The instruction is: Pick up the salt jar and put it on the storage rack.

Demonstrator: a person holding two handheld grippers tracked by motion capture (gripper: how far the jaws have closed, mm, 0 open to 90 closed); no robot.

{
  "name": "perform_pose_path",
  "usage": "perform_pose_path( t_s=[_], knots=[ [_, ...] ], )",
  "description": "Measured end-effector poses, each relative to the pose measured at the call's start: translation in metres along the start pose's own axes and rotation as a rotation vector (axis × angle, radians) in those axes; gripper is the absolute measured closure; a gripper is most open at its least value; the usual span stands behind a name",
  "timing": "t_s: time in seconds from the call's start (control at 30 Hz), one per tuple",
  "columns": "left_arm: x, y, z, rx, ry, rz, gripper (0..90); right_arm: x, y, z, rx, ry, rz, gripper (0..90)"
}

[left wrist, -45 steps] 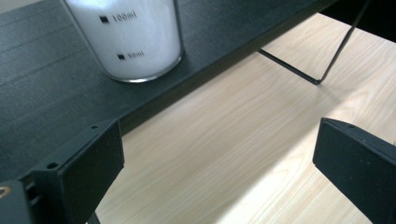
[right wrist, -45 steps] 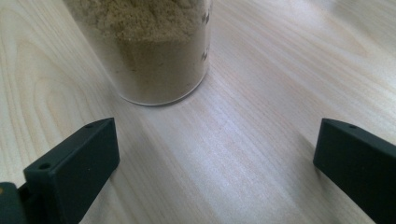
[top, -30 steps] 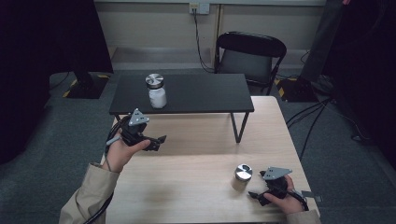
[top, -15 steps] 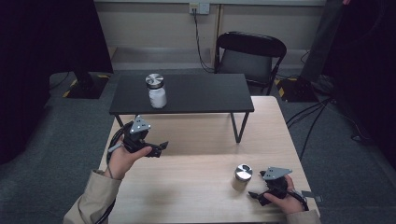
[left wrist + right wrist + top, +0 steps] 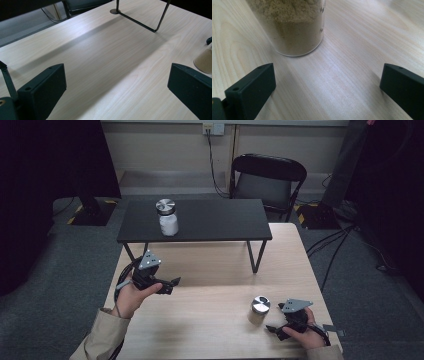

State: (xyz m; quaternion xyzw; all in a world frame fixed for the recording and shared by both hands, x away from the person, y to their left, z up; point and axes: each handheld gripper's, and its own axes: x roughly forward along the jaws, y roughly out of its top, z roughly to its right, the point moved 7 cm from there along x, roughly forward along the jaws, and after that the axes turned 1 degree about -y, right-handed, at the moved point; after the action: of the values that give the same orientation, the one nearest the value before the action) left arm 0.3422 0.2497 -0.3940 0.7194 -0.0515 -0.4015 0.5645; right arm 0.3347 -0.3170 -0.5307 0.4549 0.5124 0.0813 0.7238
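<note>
A glass jar of brown powder [image 5: 259, 310] with a metal lid stands on the wooden table [image 5: 210, 320] near its front right. My right gripper [image 5: 274, 330] sits just right of it, low over the table, jaws open and pointing left. In the right gripper view the jar [image 5: 294, 27] stands just beyond the open right gripper [image 5: 327, 72], slightly left of centre, untouched. My left gripper [image 5: 172, 284] hovers open over the table's left side, holding nothing. From the left gripper [image 5: 116, 75] the jar's base [image 5: 203, 62] shows at the right edge.
A low black table [image 5: 210, 222] stands on the far part of the wooden table, and a jar of white powder [image 5: 167, 217] with a metal lid rests on its left end. Its thin legs [image 5: 140, 20] reach the wood. A black chair [image 5: 267, 180] stands behind.
My left gripper has drifted toward the person and a little to the right, staying open. The right gripper and both jars have not moved.
</note>
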Motion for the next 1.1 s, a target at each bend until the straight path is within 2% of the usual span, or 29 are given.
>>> perform_pose_path(
  t_s=[0.13, 0.23, 0.47, 0.87, 1.1],
  knots=[
    [0.002, -0.007, -0.001, -0.003, -0.002, -0.006, 1.3, 0.0, 0.0, 0.0, 0.0, 0.0, 0.0, 0.0],
    [0.003, -0.013, -0.002, 0.012, -0.013, -0.001, 1.2, 0.0, 0.0, 0.0, 0.0, 0.0, 0.0, 0.0],
    [0.003, -0.02, -0.002, -0.006, -0.018, -0.005, 1.2, 0.0, 0.0, 0.0, 0.0, 0.0, 0.0, 0.0],
    [0.005, -0.031, -0.002, -0.007, -0.028, -0.012, 1.2, 0.0, 0.0, 0.0, 0.001, -0.001, 0.0, 0.0],
    [0.005, -0.041, -0.002, -0.027, -0.034, -0.013, 1.2, 0.0, 0.0, 0.0, 0.001, -0.001, 0.0, 0.0]
  ],
)
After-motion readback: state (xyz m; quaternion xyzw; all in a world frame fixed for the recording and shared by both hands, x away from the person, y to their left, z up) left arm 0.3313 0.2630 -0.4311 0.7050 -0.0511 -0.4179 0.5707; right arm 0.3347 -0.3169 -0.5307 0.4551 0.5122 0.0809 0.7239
